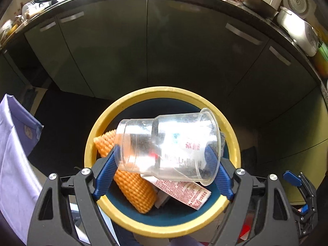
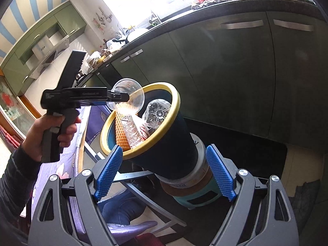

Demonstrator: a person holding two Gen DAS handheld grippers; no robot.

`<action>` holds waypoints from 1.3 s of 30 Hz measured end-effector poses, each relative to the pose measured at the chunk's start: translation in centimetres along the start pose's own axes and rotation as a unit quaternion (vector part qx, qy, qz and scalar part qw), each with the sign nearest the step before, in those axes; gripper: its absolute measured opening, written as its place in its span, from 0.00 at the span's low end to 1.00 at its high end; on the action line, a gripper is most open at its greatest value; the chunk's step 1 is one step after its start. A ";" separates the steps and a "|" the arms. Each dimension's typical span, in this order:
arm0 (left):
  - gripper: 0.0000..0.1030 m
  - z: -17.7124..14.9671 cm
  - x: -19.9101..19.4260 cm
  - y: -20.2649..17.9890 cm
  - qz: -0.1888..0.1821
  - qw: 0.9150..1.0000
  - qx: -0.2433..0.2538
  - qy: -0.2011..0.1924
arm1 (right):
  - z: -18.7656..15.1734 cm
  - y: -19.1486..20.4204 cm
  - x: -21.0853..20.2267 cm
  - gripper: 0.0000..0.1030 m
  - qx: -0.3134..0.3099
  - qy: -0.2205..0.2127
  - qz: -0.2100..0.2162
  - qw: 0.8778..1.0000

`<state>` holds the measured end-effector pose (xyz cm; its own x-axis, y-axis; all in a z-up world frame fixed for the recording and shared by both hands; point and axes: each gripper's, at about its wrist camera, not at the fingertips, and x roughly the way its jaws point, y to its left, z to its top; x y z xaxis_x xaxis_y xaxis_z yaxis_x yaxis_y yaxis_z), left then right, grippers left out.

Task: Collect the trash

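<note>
clear plastic cup (image 1: 166, 145) clamped sideways in left gripper (image 1: 164, 157) over yellow-rimmed bin (image 1: 164, 228); right gripper (image 2: 164, 160) wide, empty

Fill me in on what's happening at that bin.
A person is collecting trash with two handheld grippers. The left gripper grips a clear plastic cup sideways, right above the yellow-rimmed bin, which already holds an orange foam net, a printed carton and a plastic bottle. The right gripper is open and empty.

My left gripper (image 2: 123, 99) clamps clear plastic cup (image 2: 128, 96) over yellow-rimmed dark blue bin (image 2: 174, 143); right gripper (image 2: 164, 173) spread, empty.
</note>
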<state>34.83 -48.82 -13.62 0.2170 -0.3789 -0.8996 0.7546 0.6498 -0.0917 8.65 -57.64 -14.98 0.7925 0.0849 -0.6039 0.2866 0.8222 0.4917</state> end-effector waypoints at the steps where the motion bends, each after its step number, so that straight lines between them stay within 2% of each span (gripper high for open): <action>1: 0.76 0.1 0.1 0.2 -0.002 1.000 0.004 -0.001 | 0.0 0.0 0.1 0.80 0.000 0.001 -0.001 1.000; 7: 0.76 0.7 2.0 1.1 -0.034 0.999 0.010 0.012 | -0.1 0.5 0.0 0.80 -0.002 0.001 0.001 1.000; 11: 0.77 0.5 2.2 1.0 -0.033 0.999 0.021 0.012 | -0.1 0.8 -0.3 0.80 -0.004 0.000 0.002 1.000; 17: 0.88 0.0 0.9 0.8 -0.029 0.999 0.026 -0.001 | 0.0 1.3 -0.6 0.80 -0.008 -0.002 0.005 1.000; 23: 0.88 -1.0 0.3 1.0 -0.025 0.999 0.020 0.002 | -0.1 2.6 -0.9 0.80 -0.021 -0.002 0.010 1.000; 27: 0.88 -2.2 -2.2 1.1 -0.014 0.999 0.016 -0.025 | 0.0 3.0 -1.4 0.80 -0.024 -0.004 0.010 1.000; 29: 0.88 -3.3 -4.1 1.2 -0.003 0.999 0.009 -0.045 | 0.0 3.5 -1.6 0.80 -0.030 -0.004 0.010 0.999; 32: 0.89 -5.6 -7.7 1.2 0.047 0.995 -0.005 -0.083 | 0.0 4.5 -1.6 0.80 -0.043 -0.003 0.017 0.999; 34: 0.93 -7.2 -10.0 1.6 0.067 0.992 -0.023 -0.104 | -0.2 5.3 -1.5 0.80 -0.053 0.001 0.023 0.998; 39: 0.93 -13.3 -16.0 2.9 0.142 0.974 -0.080 -0.158 | -0.8 8.3 -0.9 0.81 -0.084 0.014 0.044 0.995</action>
<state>25.28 -32.08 -5.21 0.6026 -0.3362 -0.7238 0.5353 0.8429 0.0541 9.92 -50.41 -10.87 0.7952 0.1745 -0.5807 0.1206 0.8930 0.4335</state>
